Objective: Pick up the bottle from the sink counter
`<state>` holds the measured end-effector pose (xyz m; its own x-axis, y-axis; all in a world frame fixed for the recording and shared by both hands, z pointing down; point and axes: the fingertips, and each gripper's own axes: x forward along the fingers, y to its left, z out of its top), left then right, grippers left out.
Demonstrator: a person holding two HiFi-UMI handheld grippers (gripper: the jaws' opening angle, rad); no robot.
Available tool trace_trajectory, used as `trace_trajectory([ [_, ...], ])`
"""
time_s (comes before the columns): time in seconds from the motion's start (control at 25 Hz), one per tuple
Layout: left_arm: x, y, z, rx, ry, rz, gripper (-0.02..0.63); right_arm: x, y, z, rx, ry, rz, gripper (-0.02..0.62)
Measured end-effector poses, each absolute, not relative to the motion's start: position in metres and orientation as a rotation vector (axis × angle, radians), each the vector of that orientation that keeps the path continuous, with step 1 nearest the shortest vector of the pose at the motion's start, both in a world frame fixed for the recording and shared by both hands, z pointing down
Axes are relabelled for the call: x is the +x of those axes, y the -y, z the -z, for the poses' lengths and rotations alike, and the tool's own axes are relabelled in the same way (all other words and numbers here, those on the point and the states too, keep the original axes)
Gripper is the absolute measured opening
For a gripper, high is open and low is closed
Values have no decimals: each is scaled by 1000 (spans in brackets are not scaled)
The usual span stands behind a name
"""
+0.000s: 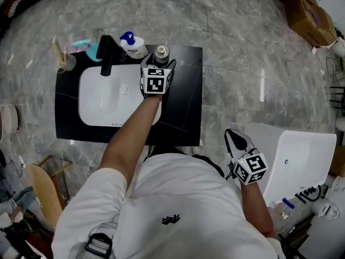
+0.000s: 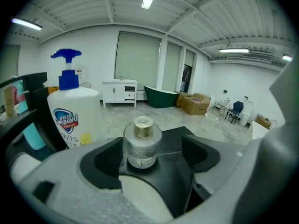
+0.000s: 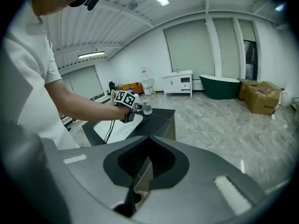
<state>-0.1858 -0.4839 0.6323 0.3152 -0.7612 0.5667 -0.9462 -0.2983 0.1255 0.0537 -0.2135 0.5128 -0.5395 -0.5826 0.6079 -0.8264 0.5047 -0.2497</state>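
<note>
A small clear round bottle with a gold cap stands at the back of the black sink counter, to the right of the faucet. My left gripper reaches over the counter with its jaws spread wide on either side of the bottle. In the left gripper view the bottle stands upright between the two dark pads of the left gripper, nearer the left pad, with a clear gap on its right. My right gripper hangs off to the right of the counter, shut and empty. In its own view the right gripper shows pads that meet.
A white soap bottle with a blue pump stands just left of the small bottle, large in the left gripper view as the soap bottle. A black faucet stands over the white basin. A white fixture stands at right.
</note>
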Motion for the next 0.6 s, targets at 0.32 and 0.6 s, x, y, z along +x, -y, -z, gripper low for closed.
trace_trajectory([
  [0.32,-185,513,-657,2153,1480,-551,388,49,205,-521,1253,2198,-797,14],
  [0.6,-183,538,-669,2186,1476,-530,390,48,205,-525,1292,2140,-821,14],
])
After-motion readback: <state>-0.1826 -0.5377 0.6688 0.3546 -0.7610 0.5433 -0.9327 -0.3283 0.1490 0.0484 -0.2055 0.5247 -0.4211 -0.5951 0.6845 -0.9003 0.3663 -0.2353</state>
